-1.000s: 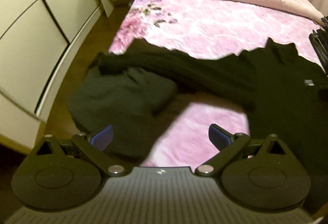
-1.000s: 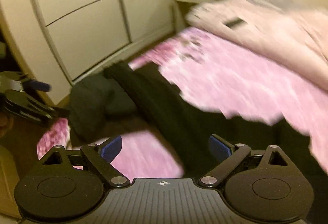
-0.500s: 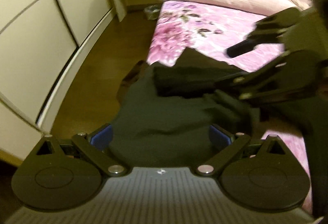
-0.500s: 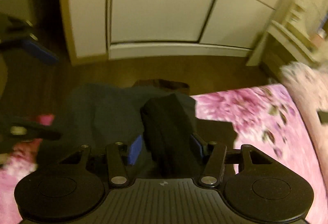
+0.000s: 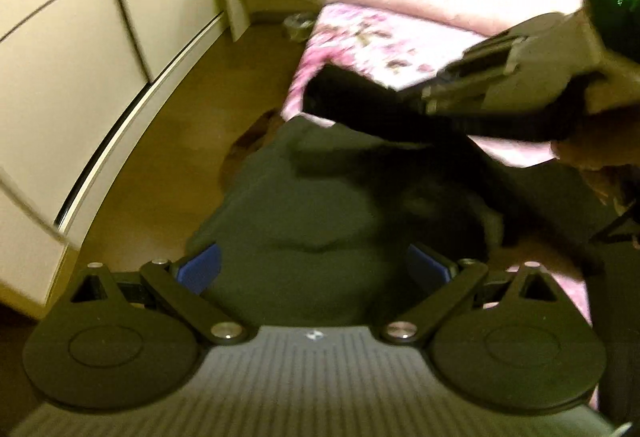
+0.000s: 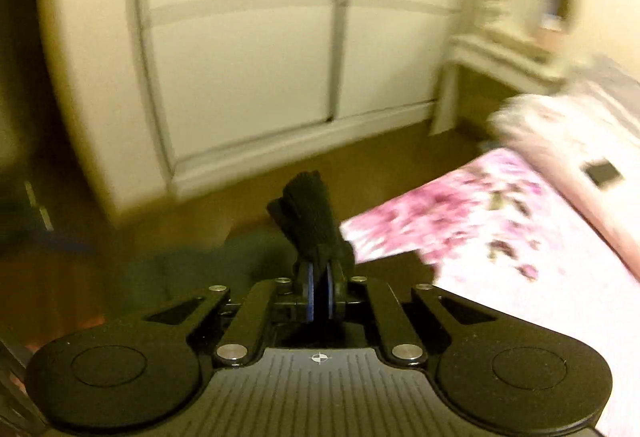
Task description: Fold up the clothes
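Sleeve (image 6: pixel 308 213) of black garment (image 5: pixel 320 237), at 12 o'clock on the bed edge (image 6: pixel 480 237): my right gripper (image 6: pixel 319 291), spread half a second ago, now pinches it; left gripper (image 5: pixel 314 267) stays spread above the cloth, ready for a fold.

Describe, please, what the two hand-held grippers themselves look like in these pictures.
Both the left gripper and the right gripper are matte black, with a ribbed grey-black centre plate bearing a small round crosshair mark, two round discs at the sides, silver pivot screws on angled link bars, and blue pads on the fingers. From the left view, the right gripper's body shows a small green light.
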A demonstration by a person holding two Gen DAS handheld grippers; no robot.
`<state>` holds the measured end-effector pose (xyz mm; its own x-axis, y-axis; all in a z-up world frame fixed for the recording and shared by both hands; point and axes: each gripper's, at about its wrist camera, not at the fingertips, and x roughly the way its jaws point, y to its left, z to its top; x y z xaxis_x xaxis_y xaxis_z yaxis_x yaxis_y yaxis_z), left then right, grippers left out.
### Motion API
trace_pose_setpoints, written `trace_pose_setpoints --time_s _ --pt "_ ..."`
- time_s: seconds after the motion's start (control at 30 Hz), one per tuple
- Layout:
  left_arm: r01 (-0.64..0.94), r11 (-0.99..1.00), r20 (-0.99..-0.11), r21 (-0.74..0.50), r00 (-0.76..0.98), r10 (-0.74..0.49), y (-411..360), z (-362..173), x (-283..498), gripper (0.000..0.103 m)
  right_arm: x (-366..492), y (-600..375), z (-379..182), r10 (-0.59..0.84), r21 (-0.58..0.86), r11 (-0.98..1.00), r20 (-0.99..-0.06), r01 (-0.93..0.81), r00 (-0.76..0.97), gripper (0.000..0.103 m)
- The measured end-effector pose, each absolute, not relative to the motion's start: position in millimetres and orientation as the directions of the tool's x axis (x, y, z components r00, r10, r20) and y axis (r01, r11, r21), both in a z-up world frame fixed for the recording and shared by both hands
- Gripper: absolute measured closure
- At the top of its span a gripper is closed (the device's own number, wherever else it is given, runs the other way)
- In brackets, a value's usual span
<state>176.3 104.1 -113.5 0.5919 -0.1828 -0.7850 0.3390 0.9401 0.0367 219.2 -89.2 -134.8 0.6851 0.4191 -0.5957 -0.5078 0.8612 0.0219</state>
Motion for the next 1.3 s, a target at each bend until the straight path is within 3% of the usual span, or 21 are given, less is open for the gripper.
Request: trace_pose_setpoints --time_s 0.17,0.27,0.37,0.47,0.53,0.6,0.63,0.67,0.73,0.97,1.23,1.27,1.3 --pt "0.49 0.87 -0.741 0.064 0.607 -0.287 38.0 -91.2 164.4 0.006 169.3 -221.3 -72.8 0.287 0.202 0.954 -0.391 -0.223 0.875 0.099" --pt "0.571 0.817 -0.724 0.076 0.595 -0.349 -11.0 -82.6 149.5 0.006 100.5 -321.2 -55.1 0.066 0.297 0.955 -0.298 0.027 0.952 0.099" --pt "0.648 0.757 -0.722 0.083 0.562 -0.402 -67.3 -82.7 126.6 0.006 17.2 -407.2 -89.2 -0.225 0.32 0.885 -0.345 0.339 0.911 0.098" --pt "0.709 0.703 -0.743 0.052 0.498 -0.447 -122.7 -90.5 96.5 0.006 -48.2 -477.1 -167.3 -0.399 0.286 0.754 -0.517 0.592 0.758 0.098" --pt "0.745 0.667 -0.758 0.001 0.436 -0.486 -156.8 -99.0 77.6 0.006 -82.0 -519.3 -231.0 -0.395 0.278 0.646 -0.676 0.711 0.623 0.097" --pt "0.781 0.625 -0.782 -0.019 0.378 -0.496 -188.3 -112.8 58.3 0.006 -111.9 -548.4 -274.6 -0.337 0.302 0.548 -0.774 0.78 0.536 0.084" --pt "0.798 0.602 -0.794 -0.02 0.353 -0.494 -203.0 -120.0 48.8 0.006 -125.9 -559.7 -290.3 -0.306 0.323 0.5 -0.802 0.803 0.513 0.072" --pt "0.816 0.578 -0.804 -0.016 0.333 -0.493 -216.5 -126.1 40.0 0.006 -138.1 -569.0 -301.5 -0.28 0.348 0.463 -0.815 0.815 0.507 0.054" --pt "0.848 0.53 -0.823 -0.002 0.3 -0.482 -242.9 -140.6 26.4 0.006 -154.4 -579.8 -306.6 -0.264 0.396 0.439 -0.802 0.807 0.536 0.047" --pt "0.934 0.328 -0.876 0.139 0.271 -0.398 -313.6 -187.5 9.6 0.006 -173.3 -603.8 -308.6 -0.228 0.471 0.424 -0.771 0.774 0.594 0.047" --pt "0.96 0.242 -0.885 0.142 0.233 -0.403 -344.4 -201.7 10.8 0.006 -154.8 -626.0 -318.3 -0.189 0.489 0.45 -0.766 0.748 0.615 0.047" --pt "0.961 0.239 -0.885 0.14 0.229 -0.404 -346.3 -202.3 10.3 0.006 -152.9 -628.9 -319.0 -0.178 0.482 0.449 -0.777 0.752 0.604 0.049" --pt "0.962 0.237 -0.886 0.137 0.226 -0.405 -348.0 -202.8 9.8 0.006 -151.1 -631.8 -319.6 -0.167 0.475 0.449 -0.788 0.757 0.593 0.061"
